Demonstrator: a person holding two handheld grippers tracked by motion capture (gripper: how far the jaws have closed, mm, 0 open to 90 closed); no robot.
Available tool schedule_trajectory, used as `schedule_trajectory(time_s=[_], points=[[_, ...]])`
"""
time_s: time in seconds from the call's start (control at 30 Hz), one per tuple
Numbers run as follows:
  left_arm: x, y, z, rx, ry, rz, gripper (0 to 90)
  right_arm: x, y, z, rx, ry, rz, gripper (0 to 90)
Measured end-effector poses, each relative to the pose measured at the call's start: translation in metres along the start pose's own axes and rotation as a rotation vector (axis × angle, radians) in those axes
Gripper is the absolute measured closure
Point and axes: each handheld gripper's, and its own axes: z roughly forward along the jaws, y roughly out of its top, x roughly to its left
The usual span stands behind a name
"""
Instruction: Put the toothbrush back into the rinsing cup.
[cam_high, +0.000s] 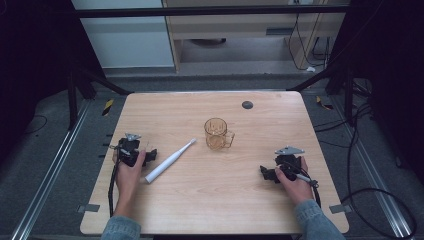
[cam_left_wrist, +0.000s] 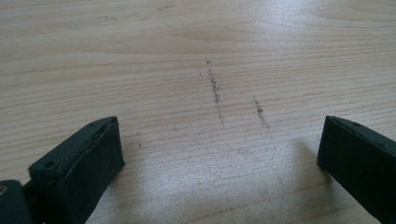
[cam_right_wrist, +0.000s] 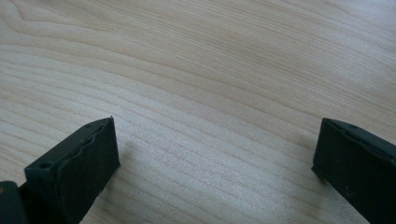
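White plastic electric toothbrush (cam_high: 169, 161) lies just right of my left gripper (cam_high: 150, 155), jaws released like the right gripper's (cam_high: 265, 173); it looks light, stiff, slippery, so I'd grip its thick handle.

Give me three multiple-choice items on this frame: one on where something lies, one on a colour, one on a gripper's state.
1. Where does the toothbrush lie?
A. Inside the cup
B. Flat on the table, between the left gripper and the cup
C. Beside the right gripper

2. What colour is the cup?
A. Clear amber-orange
B. Solid blue
C. White

3. How do the fingers of the left gripper stand?
A. Shut on the toothbrush
B. Shut on nothing
C. Wide open, nothing between them

Answers:
1 B: the high view shows it lying slantwise on the table, left of the cup.
2 A: the wood shows through its orange wall.
3 C: the left gripper view shows bare wood between the fingers.
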Motion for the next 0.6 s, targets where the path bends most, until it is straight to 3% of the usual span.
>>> schedule_trajectory(time_s=[0.3, 0.4, 0.43, 0.47, 0.6], points=[[0.001, -0.001, -0.001, -0.004, -0.005, 0.001, 1.4, 0.000, 0.000, 0.001, -0.001, -0.003, -0.005, 0.3], [0.000, -0.002, -0.007, -0.020, 0.027, 0.028, 5.4, 0.000, 0.000, 0.001, -0.001, -0.004, -0.005, 0.3], [-0.001, -0.001, -0.012, -0.033, 0.048, 0.038, 4.9, 0.000, 0.000, 0.001, -0.001, -0.003, -0.005, 0.3], [0.001, 0.001, -0.023, -0.077, 0.049, 0.016, 5.0, 0.000, 0.000, 0.001, -0.001, -0.004, -0.005, 0.3], [0.005, 0.002, -0.045, -0.128, 0.048, 0.002, 5.4, 0.000, 0.000, 0.001, -0.001, -0.004, -0.005, 0.3]])
